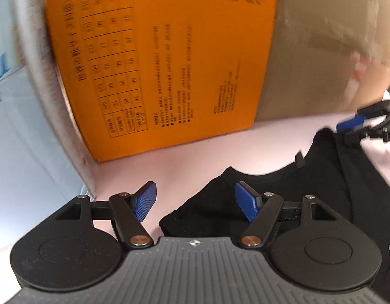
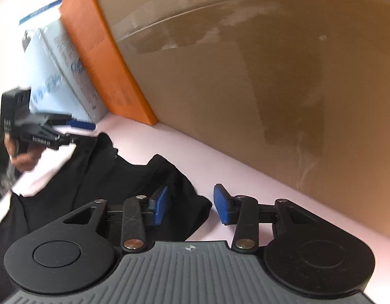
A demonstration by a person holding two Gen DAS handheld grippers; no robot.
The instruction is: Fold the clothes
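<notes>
The black garment (image 1: 271, 197) lies spread and rumpled on the pink bench (image 1: 195, 159), just in front of the orange box (image 1: 169, 63). Left gripper (image 1: 195, 200) and right gripper (image 2: 190, 204) both gape wide, holding nothing. Doesn't look neatly folded, so there's folding left I'd say.

Resembles a storage or stockroom corner rather than a living space. Pale pink flat desk surface (image 1: 195, 157), crowded along its far edge by packaging: large orange printed cardboard carton with a table of figures (image 1: 169, 63), plain brown taped cardboard box (image 2: 271, 76), and pale blue printed carton (image 1: 15, 126) at the left edge.
</notes>
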